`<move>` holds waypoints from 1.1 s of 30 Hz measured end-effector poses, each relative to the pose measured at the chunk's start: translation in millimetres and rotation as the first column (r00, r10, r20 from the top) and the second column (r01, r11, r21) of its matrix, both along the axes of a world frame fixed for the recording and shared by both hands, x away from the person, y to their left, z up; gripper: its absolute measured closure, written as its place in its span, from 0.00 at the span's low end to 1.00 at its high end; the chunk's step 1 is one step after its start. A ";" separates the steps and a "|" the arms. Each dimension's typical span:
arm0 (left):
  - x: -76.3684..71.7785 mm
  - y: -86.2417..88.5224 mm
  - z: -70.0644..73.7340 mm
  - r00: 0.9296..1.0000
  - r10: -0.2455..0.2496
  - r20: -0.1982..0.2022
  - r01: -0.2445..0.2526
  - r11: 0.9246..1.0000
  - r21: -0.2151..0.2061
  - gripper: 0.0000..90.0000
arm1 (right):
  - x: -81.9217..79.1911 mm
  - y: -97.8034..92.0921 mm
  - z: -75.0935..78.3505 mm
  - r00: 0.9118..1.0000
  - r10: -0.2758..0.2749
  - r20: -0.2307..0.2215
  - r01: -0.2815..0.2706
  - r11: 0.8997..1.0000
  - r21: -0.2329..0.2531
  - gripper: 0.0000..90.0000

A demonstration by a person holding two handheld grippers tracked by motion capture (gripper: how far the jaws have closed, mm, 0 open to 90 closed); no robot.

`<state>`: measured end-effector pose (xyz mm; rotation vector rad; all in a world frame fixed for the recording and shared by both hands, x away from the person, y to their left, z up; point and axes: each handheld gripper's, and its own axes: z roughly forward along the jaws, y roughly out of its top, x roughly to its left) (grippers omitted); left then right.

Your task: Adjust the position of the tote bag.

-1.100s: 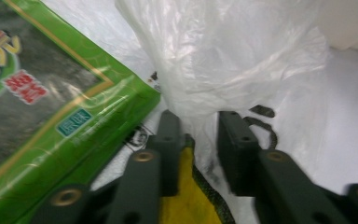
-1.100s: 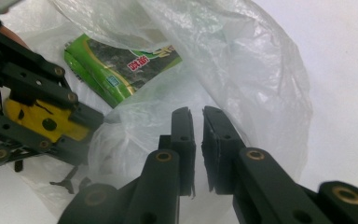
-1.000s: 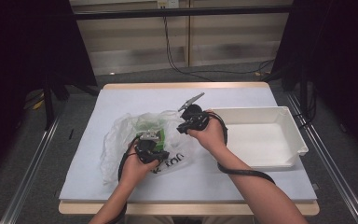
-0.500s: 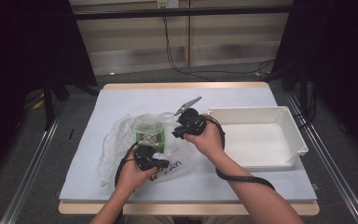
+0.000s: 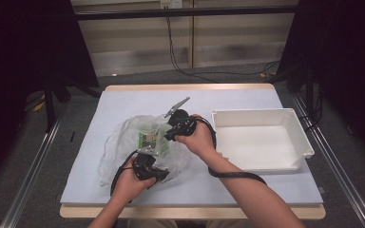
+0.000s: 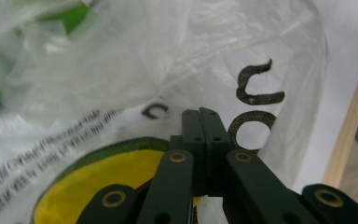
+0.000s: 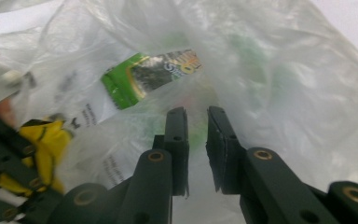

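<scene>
A crumpled clear plastic bag [image 5: 119,147] with black print and a yellow and green logo [image 6: 98,177] lies left of the table's middle. Inside it shows a green snack packet [image 5: 148,139] [image 7: 149,77]. My left gripper [image 5: 160,175] [image 6: 204,116] is at the bag's near edge, jaws pressed together on the bag's film. From the right, my right gripper [image 5: 167,134] [image 7: 196,121] leans over the bag, its jaws a narrow gap apart, against the film just below the packet. Whether film lies between them is unclear.
A white rectangular tray [image 5: 261,113] stands at the right of the light blue table top [image 5: 123,102]. A black cable [image 5: 237,175] trails from the right gripper along the forearm. The table's wooden front edge [image 6: 349,126] lies close behind the left gripper.
My right gripper has moved left and slightly down over the bag. My left gripper has drawn back toward the near edge, pulling the bag's film with it.
</scene>
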<state>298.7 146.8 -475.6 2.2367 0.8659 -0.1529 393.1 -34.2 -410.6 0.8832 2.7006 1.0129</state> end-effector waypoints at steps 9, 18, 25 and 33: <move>-7.1 6.5 0.2 1.000 -0.005 -0.010 0.005 1.000 0.006 1.00 | 23.1 -4.9 -13.7 0.998 -0.059 -0.016 0.057 0.994 -0.092 0.90; -9.0 7.4 0.6 1.000 0.001 -0.019 -0.001 1.000 0.005 1.00 | 42.0 -15.8 -20.3 0.994 -0.105 -0.029 0.100 0.985 -0.141 0.95; -7.4 8.0 0.0 1.000 -0.007 -0.028 0.007 1.000 0.000 1.00 | 57.6 -20.4 -24.0 0.991 -0.134 -0.027 0.128 0.979 -0.157 0.97; -6.6 7.5 0.2 0.999 -0.016 -0.033 0.016 1.000 -0.001 1.00 | 70.3 -20.8 -25.8 0.989 -0.144 -0.020 0.140 0.978 -0.154 0.97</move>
